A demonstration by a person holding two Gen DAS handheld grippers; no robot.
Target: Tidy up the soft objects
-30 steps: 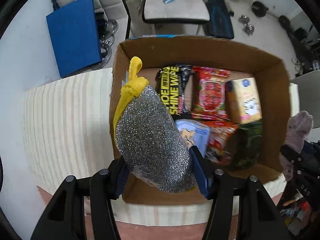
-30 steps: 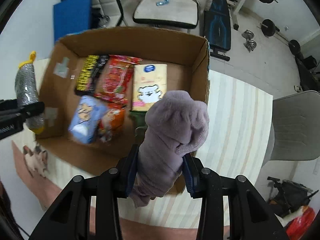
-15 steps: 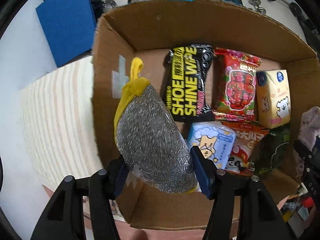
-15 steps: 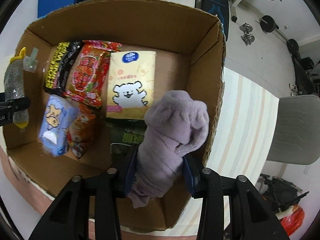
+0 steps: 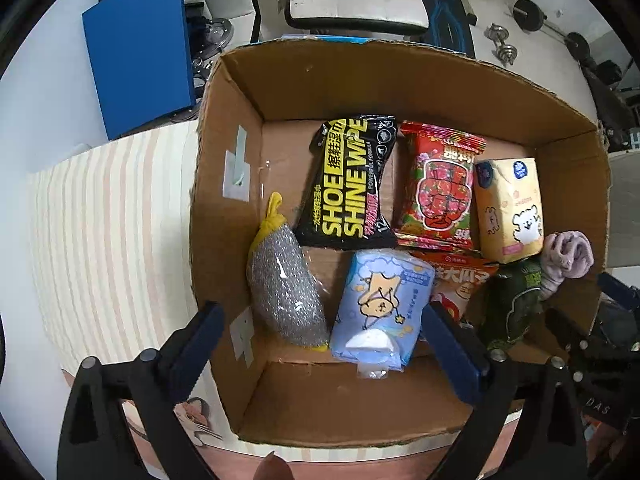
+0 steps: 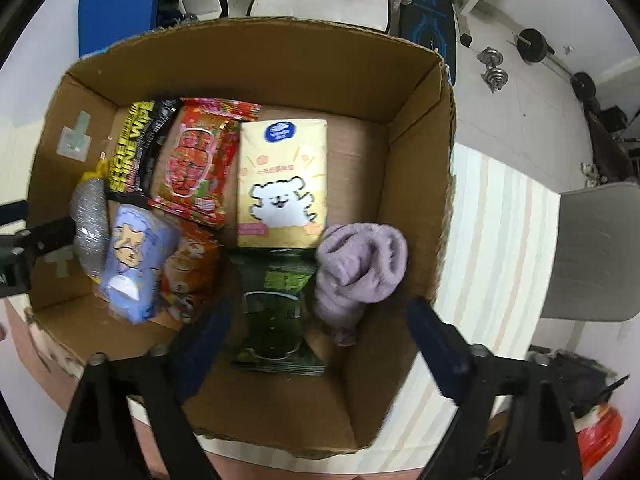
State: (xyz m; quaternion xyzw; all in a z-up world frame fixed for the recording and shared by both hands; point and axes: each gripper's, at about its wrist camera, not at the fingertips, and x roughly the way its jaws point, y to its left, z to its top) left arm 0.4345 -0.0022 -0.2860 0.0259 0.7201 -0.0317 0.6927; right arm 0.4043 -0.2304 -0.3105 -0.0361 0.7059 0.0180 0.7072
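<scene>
A: Cardboard box on the striped bench — where is the silver scouring pad?
B: Inside, against the box's left wall, yellow end pointing away, just beside the blue tissue pack. The left tongs gape wide, holding nothing.
A: And the purple sock?
B: Lying in the box by the right wall, touching the green packet. The right tongs are spread wide too, empty.
</scene>
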